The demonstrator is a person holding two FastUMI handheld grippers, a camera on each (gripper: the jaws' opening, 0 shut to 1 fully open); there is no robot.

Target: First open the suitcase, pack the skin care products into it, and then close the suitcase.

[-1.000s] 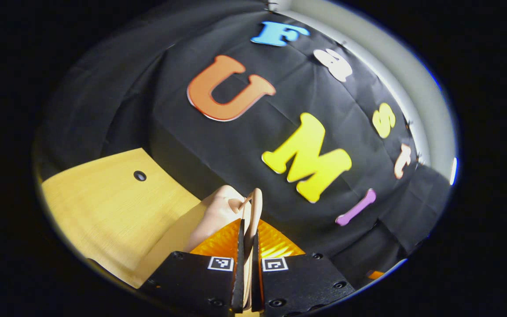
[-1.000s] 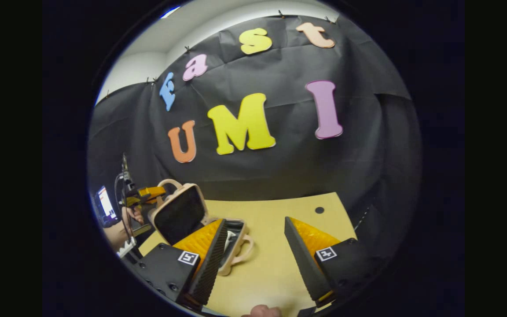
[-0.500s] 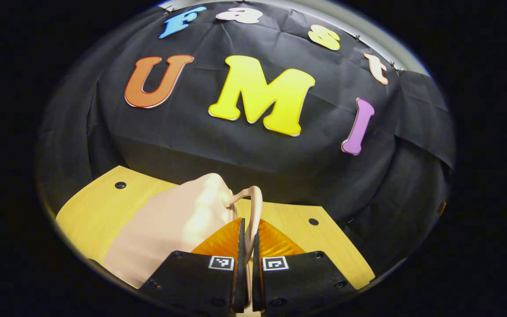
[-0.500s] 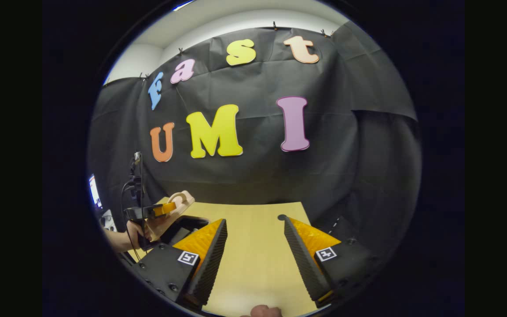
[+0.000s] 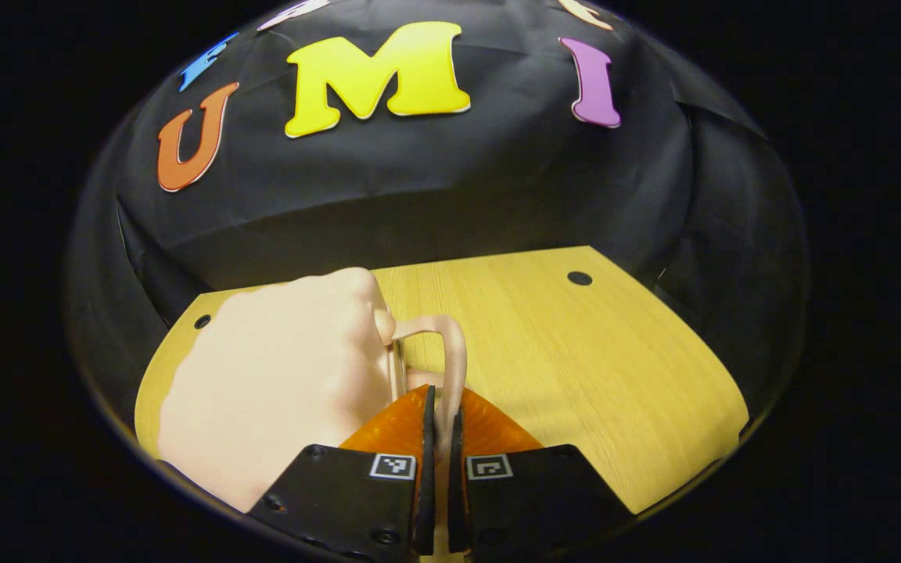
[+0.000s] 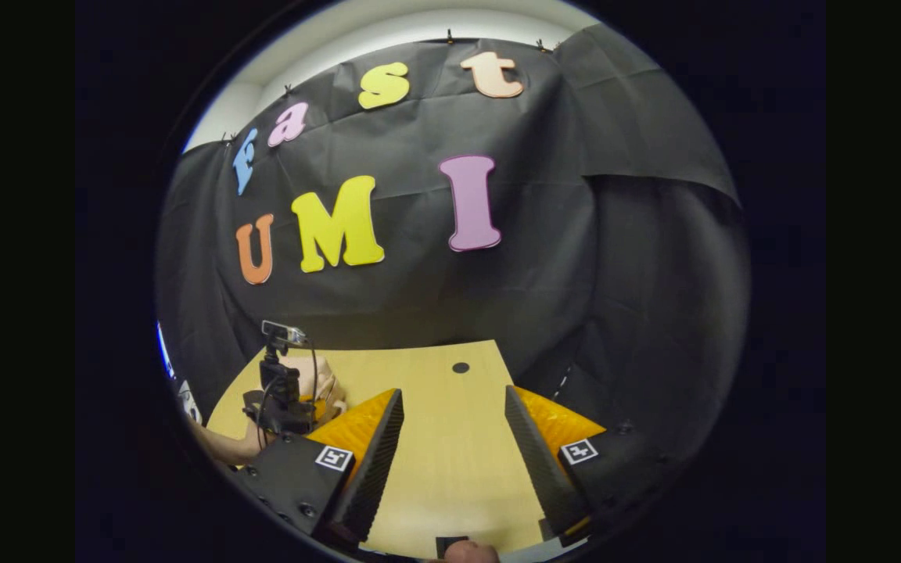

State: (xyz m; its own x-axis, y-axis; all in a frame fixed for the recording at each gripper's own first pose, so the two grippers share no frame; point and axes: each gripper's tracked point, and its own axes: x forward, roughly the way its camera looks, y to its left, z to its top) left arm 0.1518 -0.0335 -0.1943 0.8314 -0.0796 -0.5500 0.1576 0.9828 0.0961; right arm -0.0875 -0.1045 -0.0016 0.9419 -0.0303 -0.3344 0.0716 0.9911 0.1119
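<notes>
In the left gripper view we see the left gripper point(image 5: 438, 407) clamped narrowly on the thin beige handle point(image 5: 450, 367) of the suitcase point(image 5: 278, 375); both fingers press on that loop, which rises just ahead of the tips and curves back to the case. The suitcase's pale shell lies just to the left of the fingers, its rounded top reaching ahead of them, and it rests low over the wooden table point(image 5: 591, 352). From what we can see the lid lies down on the case, though we cannot tell whether it is latched. The skin care products are hidden from us. A dark round hole point(image 5: 579, 277) in the tabletop sits well ahead and to the right of the tips.

In the right gripper view we find the right gripper point(image 6: 450, 407) spread wide, with bare tabletop between its fingers. Far off to its left, beyond its left finger, we see the other gripper and a person's hand point(image 6: 317, 383) beside a bit of the pale case. Ahead of the tips stands the black cloth wall point(image 6: 576, 274).
</notes>
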